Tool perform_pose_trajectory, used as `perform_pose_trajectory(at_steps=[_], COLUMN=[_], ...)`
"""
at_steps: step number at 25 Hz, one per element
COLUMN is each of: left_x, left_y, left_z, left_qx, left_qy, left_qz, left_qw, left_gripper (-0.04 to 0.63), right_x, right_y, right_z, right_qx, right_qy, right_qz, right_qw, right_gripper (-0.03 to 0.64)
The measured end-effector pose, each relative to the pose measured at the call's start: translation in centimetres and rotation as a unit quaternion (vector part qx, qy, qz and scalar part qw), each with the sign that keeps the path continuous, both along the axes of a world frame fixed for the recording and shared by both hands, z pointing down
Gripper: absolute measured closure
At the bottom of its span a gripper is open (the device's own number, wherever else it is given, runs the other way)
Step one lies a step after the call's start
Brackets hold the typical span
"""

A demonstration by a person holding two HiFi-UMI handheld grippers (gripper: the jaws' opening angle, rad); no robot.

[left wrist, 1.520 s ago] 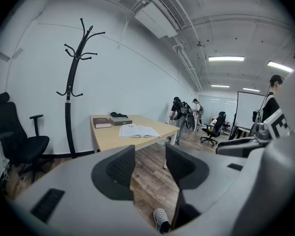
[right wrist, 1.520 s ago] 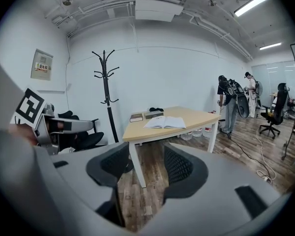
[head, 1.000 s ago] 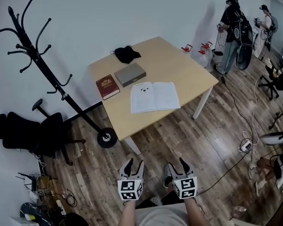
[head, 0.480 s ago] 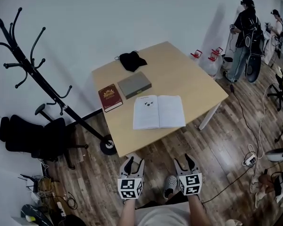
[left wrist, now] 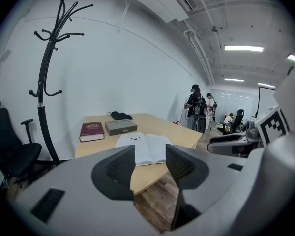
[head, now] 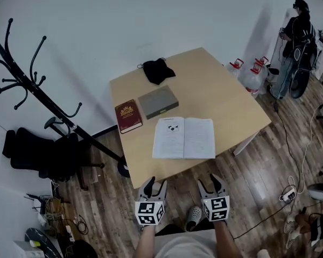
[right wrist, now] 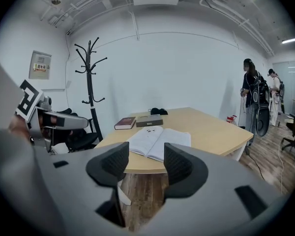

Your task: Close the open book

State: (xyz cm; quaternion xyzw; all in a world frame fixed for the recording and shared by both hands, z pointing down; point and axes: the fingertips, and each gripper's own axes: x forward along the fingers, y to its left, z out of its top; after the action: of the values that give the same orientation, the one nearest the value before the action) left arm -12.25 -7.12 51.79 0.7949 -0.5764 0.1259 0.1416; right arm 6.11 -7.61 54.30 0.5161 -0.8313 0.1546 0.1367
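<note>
Left gripper (head: 152, 183) and right gripper (head: 211, 179) sit closer to the tabletop (head: 220, 98) edge than a second ago. Both have jaws apart with nothing between them, and both are just short of the near edge, over the wood floor (head: 258, 165). Open book (head: 184, 138) lies flat, pages up, near that edge. Behind it are a red book (head: 128, 116), a grey box (head: 158, 101) and a black bundle (head: 158, 70), possibly cloth.

Head overhead; gripper views low; all share book (head: 184, 137).
</note>
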Motion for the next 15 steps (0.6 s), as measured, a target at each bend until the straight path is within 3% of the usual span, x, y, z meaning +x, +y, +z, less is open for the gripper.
perform_pose_trajectory(at_steps=[4,8,15], left_x=[1.6,2.9,3.2], left_y=[-1.5,-2.7,-5.9], left_z=[1.1,2.5,4.1], left_qx=[-0.014,-0.031,-0.038], left_qy=[-0.022,-0.021,-0.044], left_qz=[0.004,0.013,0.042], left_qw=[0.9997,0.9992,0.9974], left_gripper=[0.397,0.397,0.397], right_x=[0.6,1.2,0.1], right_y=[-1.8,-3.4,-5.7], right_z=[0.8,1.7,3.2], right_qx=[-0.014,-0.030,-0.039], right_qy=[-0.018,-0.032,-0.007], right_qz=[-0.008,-0.005,-0.035], right_qw=[1.000,0.999,0.999], right_gripper=[0.387,0.387,0.387])
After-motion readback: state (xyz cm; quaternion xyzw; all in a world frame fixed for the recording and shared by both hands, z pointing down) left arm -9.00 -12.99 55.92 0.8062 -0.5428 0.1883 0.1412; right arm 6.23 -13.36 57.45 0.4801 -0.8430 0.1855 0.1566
